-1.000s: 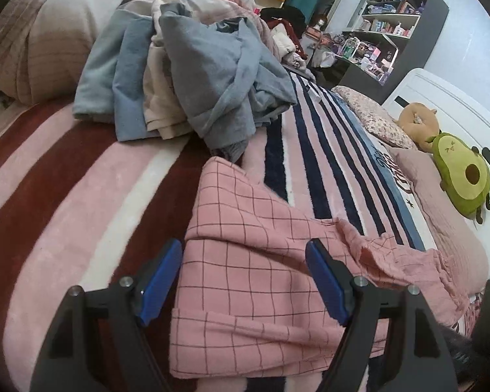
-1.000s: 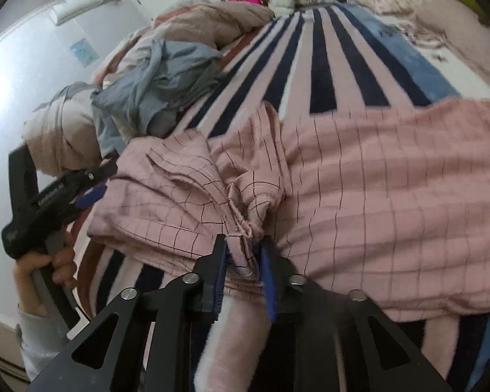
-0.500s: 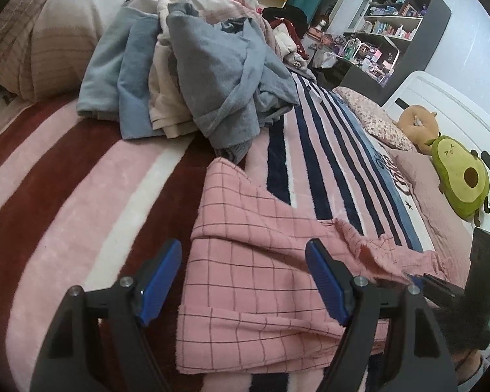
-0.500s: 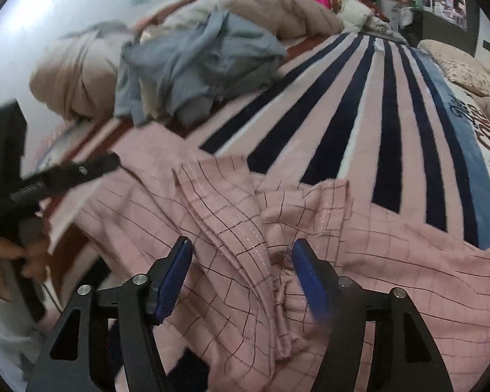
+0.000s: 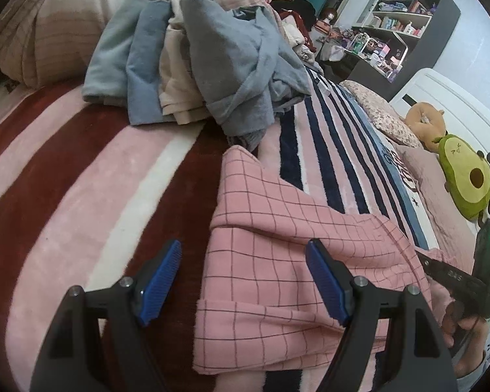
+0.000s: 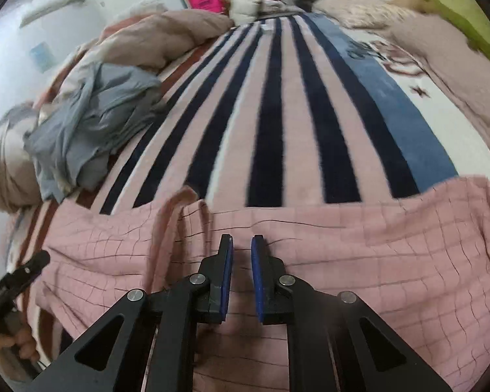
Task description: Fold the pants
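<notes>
The pink checked pants (image 5: 277, 261) lie across the striped blanket, partly folded, with one corner reaching toward the clothes pile. My left gripper (image 5: 243, 258) hovers open over their left end, and the left edge of the cloth runs between its wide-set fingers. In the right wrist view the pants (image 6: 343, 245) spread flat from side to side. My right gripper (image 6: 241, 245) hangs just above them; its jaws are closing to a narrow gap with no cloth between the pads. Each gripper also shows in the other view: the right gripper (image 5: 454, 277) and the left gripper (image 6: 16, 277).
A heap of grey and blue clothes (image 5: 212, 65) lies at the back of the blanket (image 5: 81, 179). A rolled beige duvet (image 5: 49, 26) sits far left. An avocado plush (image 5: 464, 179) and pillows lie at the right by the headboard. Shelves (image 5: 401, 23) stand behind.
The right gripper let go of the bunched fold, opened, slid sideways along the pants and narrowed its jaws again. The cloth now lies flatter. The left gripper stayed open in place.
</notes>
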